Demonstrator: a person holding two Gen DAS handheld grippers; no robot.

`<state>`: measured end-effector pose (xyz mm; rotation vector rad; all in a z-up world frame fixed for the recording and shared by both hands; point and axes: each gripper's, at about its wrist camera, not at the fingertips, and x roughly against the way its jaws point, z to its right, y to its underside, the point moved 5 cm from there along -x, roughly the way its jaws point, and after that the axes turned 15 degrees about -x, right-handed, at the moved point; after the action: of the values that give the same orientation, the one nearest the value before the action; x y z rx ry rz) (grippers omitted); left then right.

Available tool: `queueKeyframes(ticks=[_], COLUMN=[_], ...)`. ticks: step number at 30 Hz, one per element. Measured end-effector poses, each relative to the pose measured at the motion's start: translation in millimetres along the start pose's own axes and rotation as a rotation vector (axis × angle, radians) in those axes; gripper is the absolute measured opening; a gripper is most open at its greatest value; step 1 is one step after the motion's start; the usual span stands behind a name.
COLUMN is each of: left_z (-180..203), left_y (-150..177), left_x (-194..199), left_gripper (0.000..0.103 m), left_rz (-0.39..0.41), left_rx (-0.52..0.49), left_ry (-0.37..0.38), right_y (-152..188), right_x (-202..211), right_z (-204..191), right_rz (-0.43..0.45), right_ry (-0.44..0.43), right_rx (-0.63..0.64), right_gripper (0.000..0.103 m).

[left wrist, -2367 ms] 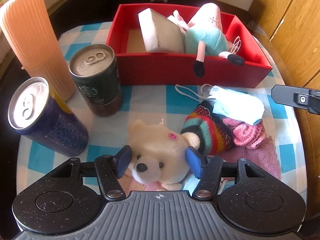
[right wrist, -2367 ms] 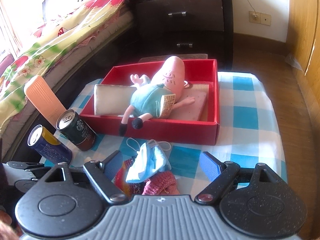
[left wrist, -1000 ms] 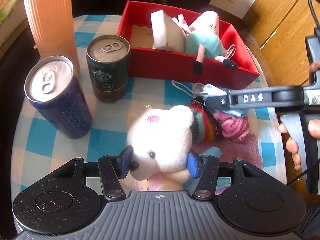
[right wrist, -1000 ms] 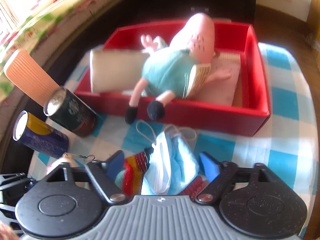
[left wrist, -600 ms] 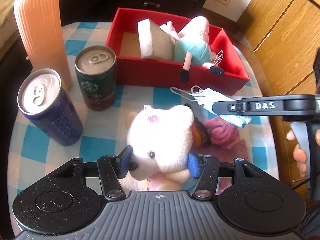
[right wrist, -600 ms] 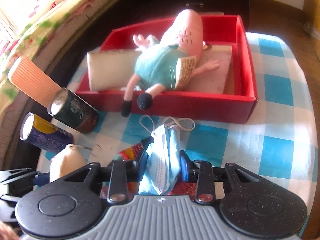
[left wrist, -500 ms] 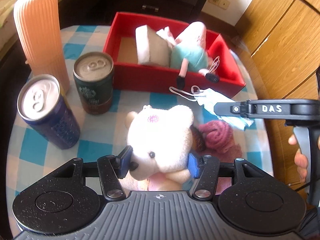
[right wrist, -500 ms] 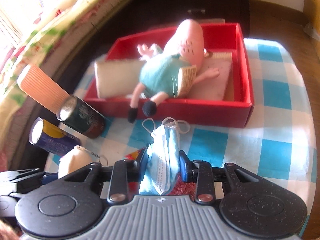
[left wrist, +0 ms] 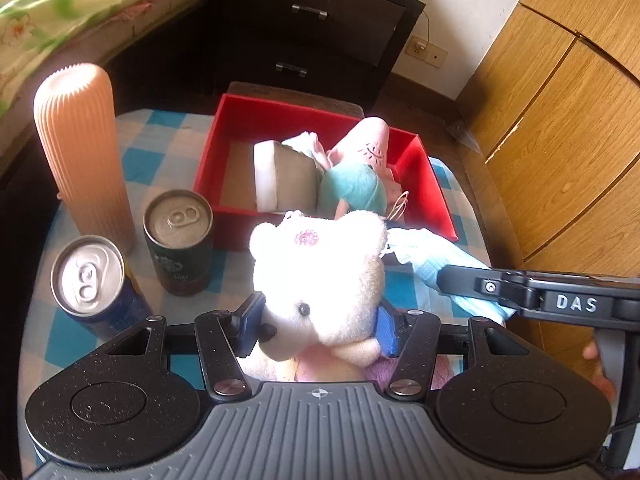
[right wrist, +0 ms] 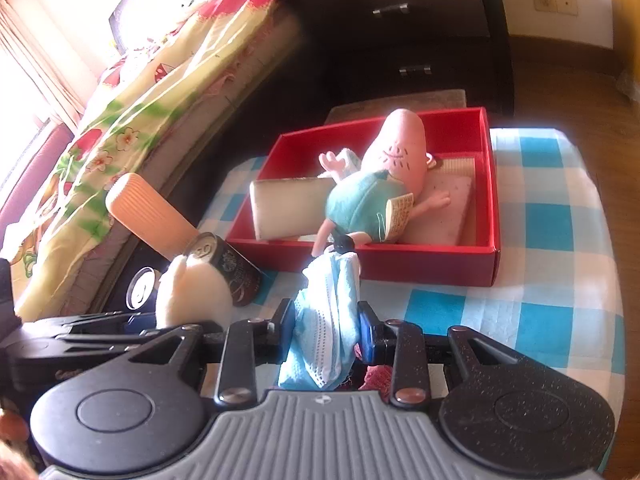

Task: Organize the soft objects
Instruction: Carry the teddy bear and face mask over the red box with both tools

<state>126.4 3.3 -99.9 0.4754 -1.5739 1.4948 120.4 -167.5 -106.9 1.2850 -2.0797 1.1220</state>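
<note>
The left tool (left wrist: 318, 326) is clamped on the head of a white teddy bear (left wrist: 320, 280), its blue pads pressing in at both cheeks. That grip takes the toy by its firmest, roundest part, so the body hangs free below; the bear sits at lower centre of the left wrist view, in front of the red box (left wrist: 240, 120). The right tool (right wrist: 327, 326) is pinched together on a crumpled blue face mask (right wrist: 328, 320), the thin fabric bunched between narrow-set pads, low in the middle of the right wrist view. In the left view that tool enters from the right edge with the mask trailing from its tip.

The box, at upper centre of both views, already holds a pig plush in a teal dress (left wrist: 356, 184) leaning on a beige sponge block (left wrist: 286, 178). By my judgement both held items are bound for it as well, while the two drink cans (left wrist: 178, 240) and the ribbed peach bottle (left wrist: 80, 152) at the left stay out because they are hard.

Compared with a second ago, the right tool has gone from apart around the mask to closed on it. Both items now ride higher off the checked worktop (right wrist: 540, 312), with the box lower and farther off in each frame and more of the dark dresser (left wrist: 320, 24) showing.
</note>
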Motion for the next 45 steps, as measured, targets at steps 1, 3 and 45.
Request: queueKeyframes(ticks=[1, 3, 45], left_z=[0, 3, 7], left_y=[-1, -6, -127], left_x=[1, 3, -19], left_gripper=[0.056, 0.056, 0.057], left_rz=[0.007, 0.020, 0.251], left_rx=[0.001, 0.004, 0.017], left_ry=[0.000, 0.009, -0.084], right_y=[0, 1, -93], right_x=[3, 11, 10], right_z=[-1, -4, -17], right_rz=[0.006, 0.019, 0.362], right_ry=[-0.003, -0.015, 0.034], right_rx=[0.004, 0.012, -0.017], right_gripper=[0.011, 0.011, 0.011])
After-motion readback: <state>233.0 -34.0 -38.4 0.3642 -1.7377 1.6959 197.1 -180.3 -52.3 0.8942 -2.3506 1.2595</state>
